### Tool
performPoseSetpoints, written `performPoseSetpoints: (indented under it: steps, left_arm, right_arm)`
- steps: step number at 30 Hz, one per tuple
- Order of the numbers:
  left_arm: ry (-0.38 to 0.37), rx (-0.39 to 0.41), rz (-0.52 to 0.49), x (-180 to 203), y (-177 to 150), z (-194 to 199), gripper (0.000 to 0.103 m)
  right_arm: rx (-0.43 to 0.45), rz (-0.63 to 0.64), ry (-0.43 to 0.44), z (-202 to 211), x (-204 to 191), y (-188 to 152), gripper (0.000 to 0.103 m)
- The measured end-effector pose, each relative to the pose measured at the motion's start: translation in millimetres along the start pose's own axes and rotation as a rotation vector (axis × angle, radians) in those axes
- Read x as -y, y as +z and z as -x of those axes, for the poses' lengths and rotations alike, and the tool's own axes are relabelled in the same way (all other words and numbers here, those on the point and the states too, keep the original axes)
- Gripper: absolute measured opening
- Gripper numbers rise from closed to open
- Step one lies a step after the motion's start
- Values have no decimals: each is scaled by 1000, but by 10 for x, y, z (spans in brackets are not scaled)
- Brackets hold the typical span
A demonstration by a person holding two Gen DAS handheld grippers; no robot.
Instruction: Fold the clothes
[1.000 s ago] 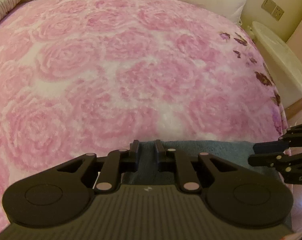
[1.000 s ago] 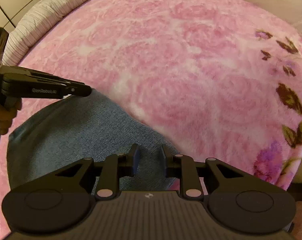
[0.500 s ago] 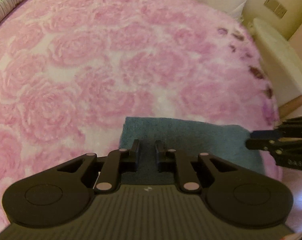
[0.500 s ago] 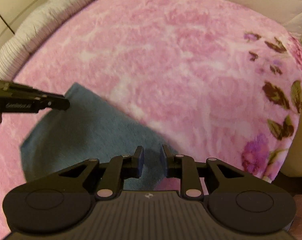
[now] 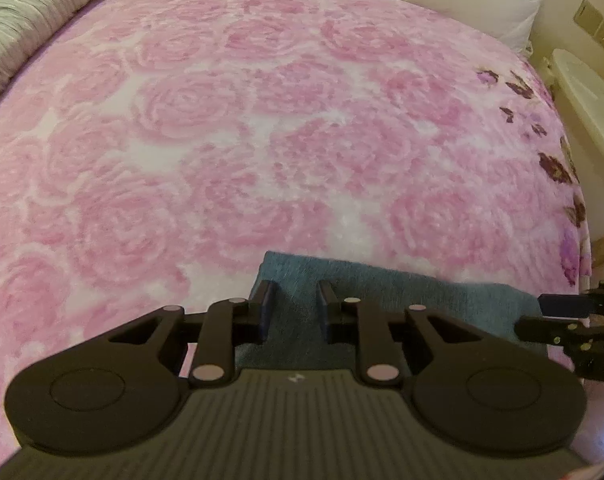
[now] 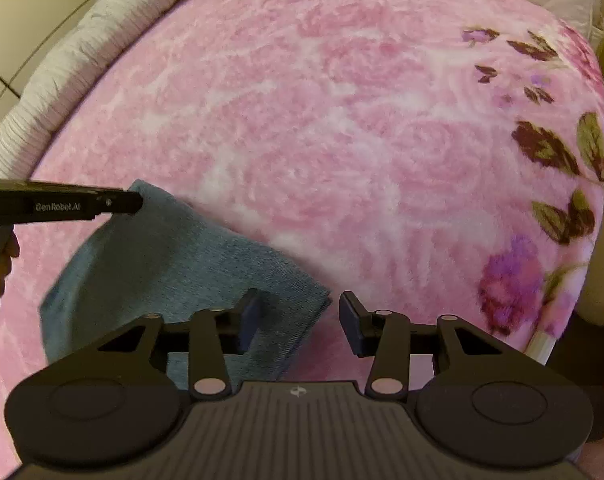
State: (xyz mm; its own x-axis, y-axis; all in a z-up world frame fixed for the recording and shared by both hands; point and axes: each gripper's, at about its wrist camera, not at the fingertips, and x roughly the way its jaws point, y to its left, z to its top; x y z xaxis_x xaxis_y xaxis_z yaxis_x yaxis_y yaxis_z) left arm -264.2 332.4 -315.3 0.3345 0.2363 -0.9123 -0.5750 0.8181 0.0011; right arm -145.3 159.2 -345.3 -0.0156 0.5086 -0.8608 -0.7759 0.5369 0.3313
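The left gripper [image 6: 136, 202], seen side-on at the left edge of the right wrist view, carries the light lettering "GenRobot.AI" along its black finger. In the left wrist view, the right gripper [image 5: 541, 314] shows the letters "DA" on its black body at the right edge, the rest cut off by the frame. No other text can be read.
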Motion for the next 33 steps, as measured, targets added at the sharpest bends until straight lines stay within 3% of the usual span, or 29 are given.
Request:
performPoseSetpoints:
  steps: [12,14,16,19,21,26,29,33]
  left_arm:
    - [85,-28,37,-117,-470,753,19]
    - [97,-22,50,-148,-583,867,22]
    - [99,-12,77,-183,-715,971,33]
    - [56,4,184,-313,-1082,1114,36]
    - [-1,24,306,-457,-1384,1194,39]
    - [-202,121,760,-856,-2212,1238,42]
    - [-306,164,977,-977,-2565,1135,43]
    - [-372,186,1100,-955,-2721,954,45]
  right_arm:
    - [55,-78,17,544,-187,-233,47]
    - [52,-85,17,597,-215,-306,49]
    - [48,-97,23,645,-235,-386,51]
    - [43,-119,36,716,-257,-510,56]
    - [44,-140,60,747,-239,-591,61]
    - [44,-289,199,714,-20,-826,62]
    - [41,-400,294,637,140,-952,63]
    - [37,-474,353,509,233,-1043,69]
